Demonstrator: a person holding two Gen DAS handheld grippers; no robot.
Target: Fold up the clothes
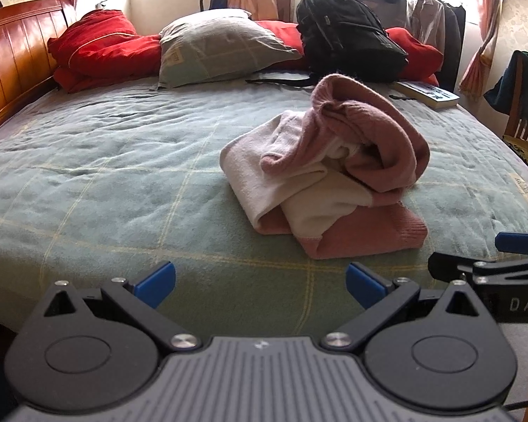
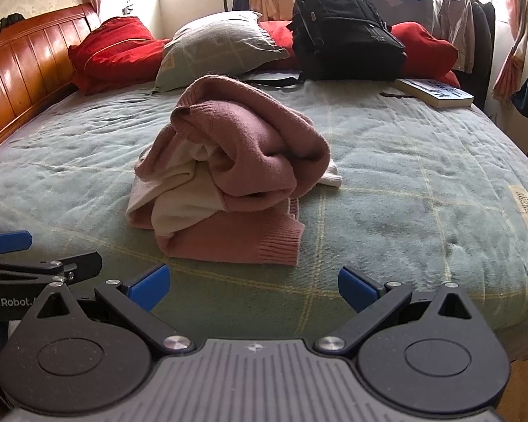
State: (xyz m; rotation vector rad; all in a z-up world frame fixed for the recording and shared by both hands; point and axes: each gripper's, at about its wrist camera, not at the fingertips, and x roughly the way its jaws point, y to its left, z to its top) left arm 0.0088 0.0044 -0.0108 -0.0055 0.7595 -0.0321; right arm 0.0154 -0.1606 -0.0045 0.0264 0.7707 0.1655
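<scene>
Crumpled pink-and-cream sweater on bed

Left black two-finger gripper with blue fingertip pads: jaws spread wide, holding nothing, level and pointing forward. Right black two-finger gripper with blue fingertip pads: jaws likewise wide apart, empty, just beside the left.

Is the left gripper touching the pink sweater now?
Apart. In the left wrist view, the open left gripper has green blanket showing between its fingertips and the pink sweater.
</scene>
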